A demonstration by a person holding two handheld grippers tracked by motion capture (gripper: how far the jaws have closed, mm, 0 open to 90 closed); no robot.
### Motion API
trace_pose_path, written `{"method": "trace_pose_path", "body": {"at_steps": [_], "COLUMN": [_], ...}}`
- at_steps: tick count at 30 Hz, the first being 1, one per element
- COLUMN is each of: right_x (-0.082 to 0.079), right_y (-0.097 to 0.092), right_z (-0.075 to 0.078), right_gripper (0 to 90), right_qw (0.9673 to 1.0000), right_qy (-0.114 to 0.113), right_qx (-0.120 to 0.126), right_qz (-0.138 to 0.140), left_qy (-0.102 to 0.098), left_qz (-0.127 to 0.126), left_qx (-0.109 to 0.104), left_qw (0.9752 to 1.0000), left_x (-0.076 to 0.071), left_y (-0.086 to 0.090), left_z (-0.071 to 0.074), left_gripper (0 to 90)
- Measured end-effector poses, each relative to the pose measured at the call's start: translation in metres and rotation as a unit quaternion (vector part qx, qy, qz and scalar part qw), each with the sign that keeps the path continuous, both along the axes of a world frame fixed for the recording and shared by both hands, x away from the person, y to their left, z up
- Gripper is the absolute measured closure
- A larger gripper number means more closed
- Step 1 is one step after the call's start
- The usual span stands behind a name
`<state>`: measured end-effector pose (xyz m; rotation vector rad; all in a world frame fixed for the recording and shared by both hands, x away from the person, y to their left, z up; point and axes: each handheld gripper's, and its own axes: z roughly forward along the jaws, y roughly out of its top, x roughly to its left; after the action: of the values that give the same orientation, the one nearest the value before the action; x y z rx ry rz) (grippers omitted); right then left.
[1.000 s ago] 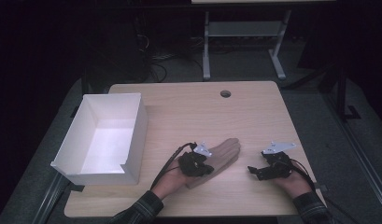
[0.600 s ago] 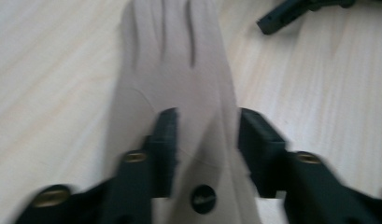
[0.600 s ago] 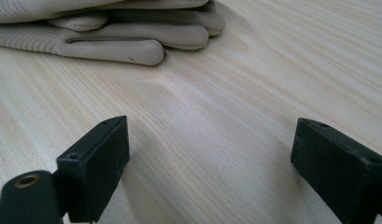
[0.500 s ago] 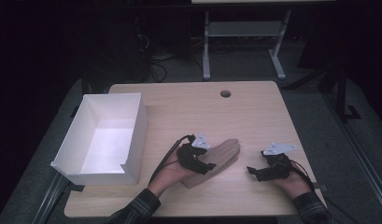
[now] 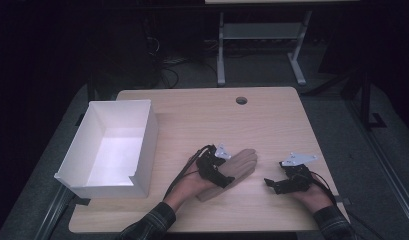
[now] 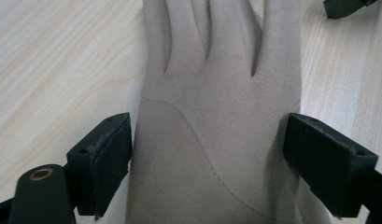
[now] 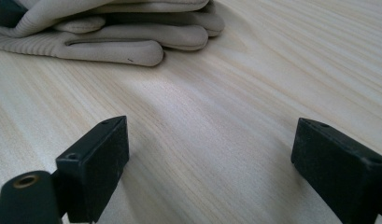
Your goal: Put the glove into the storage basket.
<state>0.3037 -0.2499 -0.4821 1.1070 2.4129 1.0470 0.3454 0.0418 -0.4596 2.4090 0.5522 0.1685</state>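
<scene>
At the left edge of the table (image 5: 192, 107) a white box (image 5: 142, 145) stands open-topped, and its floor looks bare, so nothing has gone into it yet. To its right, near the front middle of the table, a beige glove (image 5: 240, 167) lies flat with its fingers pointing away from the person; in the right gripper view it looks as if a second glove may lie under it, though I cannot be sure. The left gripper (image 6: 207, 163) is over the glove's palm with its jaws spread wide, one at each side of the fabric and not yet pinching it. Well to the right, the right gripper (image 5: 272, 185) rests low over bare wood, jaws wide apart and holding nothing. I judge the work barely begun: the glove is about to be gripped, and lifting it, perhaps toward the box, remains.
</scene>
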Motion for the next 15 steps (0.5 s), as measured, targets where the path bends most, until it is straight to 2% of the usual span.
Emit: {"method": "trace_pose_path", "body": {"at_steps": [7,10,11,12,13,14,15], "right_x": [0.0000,0.0000,0.0000,-0.0001,-0.0001,0.0000,0.0000], "right_y": [0.0001,0.0001,0.0001,0.0002,0.0002,0.0001,0.0001], "right_z": [0.0000,0.0000,-0.0001,0.0000,0.0000,-0.0001,-0.0001], "right_gripper": [10.6,10.6,10.6,10.6,10.6,10.6,10.6], "right_qw": [1.0000,1.0000,1.0000,1.0000,1.0000,1.0000,1.0000], "right_qy": [0.000,-0.001,-0.001,0.000,0.000,-0.001,-0.001], "right_qx": [0.000,0.000,0.000,0.000,0.000,0.000,0.000], "right_qz": [-0.001,0.000,-0.001,-0.001,-0.001,-0.001,-0.001], "left_qy": [0.023,0.028,0.030,0.035,0.039,0.051,0.051], "left_qz": [-0.017,-0.021,-0.027,-0.030,-0.034,-0.040,-0.040], "left_qx": [-0.013,-0.026,-0.024,-0.028,-0.031,-0.034,-0.034], "left_qw": [0.9995,0.9990,0.9989,0.9986,0.9982,0.9973,0.9973], "left_x": [0.0016,0.0009,0.0007,-0.0003,-0.0007,-0.0015,-0.0015], "left_y": [0.0033,0.0042,0.0045,0.0042,0.0041,0.0038,0.0038], "left_z": [-0.0030,-0.0037,-0.0030,-0.0029,-0.0026,-0.0017,-0.0017], "left_gripper": [26.5,34.7,37.8,47.9,47.9,59.2,61.5]}}
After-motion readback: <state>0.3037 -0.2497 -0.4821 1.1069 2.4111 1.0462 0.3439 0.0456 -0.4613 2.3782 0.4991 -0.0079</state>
